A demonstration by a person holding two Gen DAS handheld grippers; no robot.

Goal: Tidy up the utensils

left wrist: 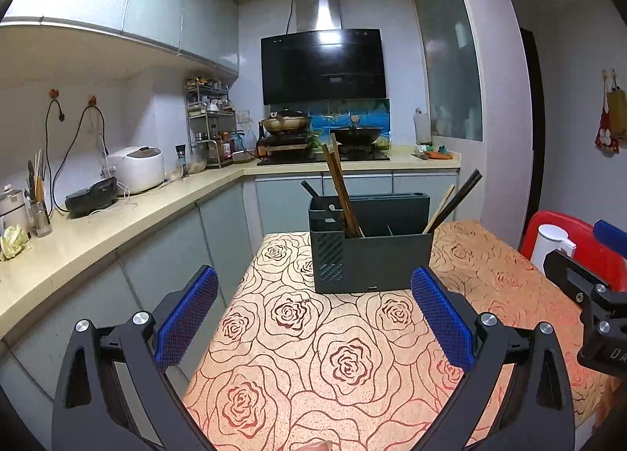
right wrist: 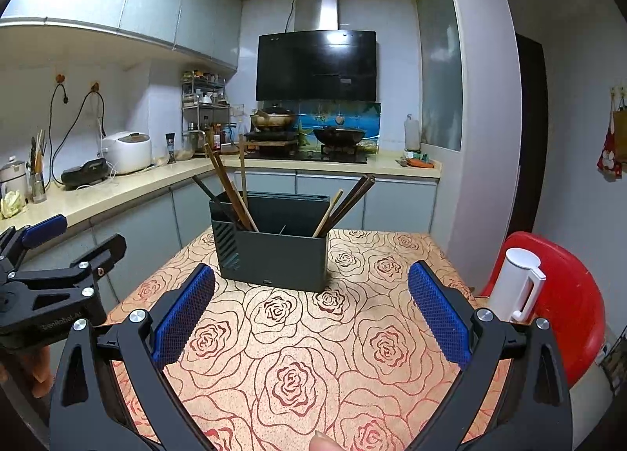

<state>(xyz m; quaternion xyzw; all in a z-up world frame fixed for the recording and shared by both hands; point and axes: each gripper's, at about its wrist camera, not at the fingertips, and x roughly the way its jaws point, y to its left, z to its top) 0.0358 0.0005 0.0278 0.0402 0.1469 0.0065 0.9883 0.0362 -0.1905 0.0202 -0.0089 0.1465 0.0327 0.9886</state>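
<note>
A dark grey utensil holder (left wrist: 372, 255) stands on the rose-patterned table (left wrist: 313, 353); it also shows in the right wrist view (right wrist: 274, 255). Brown chopsticks (left wrist: 341, 192) lean in its left compartment, and dark and light chopsticks (left wrist: 454, 202) lean at its right end. In the right wrist view the same sticks show at the left (right wrist: 231, 192) and the right (right wrist: 348, 200). My left gripper (left wrist: 313, 313) is open and empty, in front of the holder. My right gripper (right wrist: 311, 313) is open and empty, also in front of it.
A kitchen counter (left wrist: 98, 231) runs along the left and back, with a rice cooker (left wrist: 137, 168), a spice rack and a stove with pans (left wrist: 325, 133). A red chair (right wrist: 568, 306) with a white kettle (right wrist: 517, 282) stands right of the table.
</note>
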